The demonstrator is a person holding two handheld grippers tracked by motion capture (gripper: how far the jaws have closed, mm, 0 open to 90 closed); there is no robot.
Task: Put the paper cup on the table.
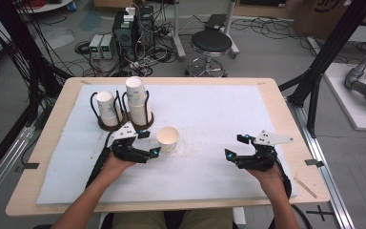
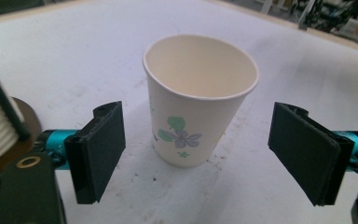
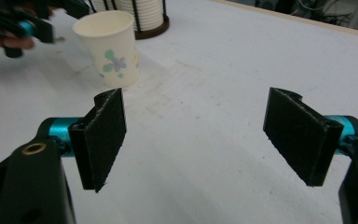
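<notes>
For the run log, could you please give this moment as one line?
left gripper: open, jaws flanking upright paper cup | right gripper: open, empty | cup stacks: in holders

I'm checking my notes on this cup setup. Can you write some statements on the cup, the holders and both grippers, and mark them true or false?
1. The loose paper cup stands upright. True.
2. The left gripper is shut on it. False: its jaws are open on either side, not touching.
3. The right gripper holds a cup. False: open, nothing between its jaws.
4. Two cup holders stand behind the loose cup. True.
5. The cup bears a flower print. True.
</notes>
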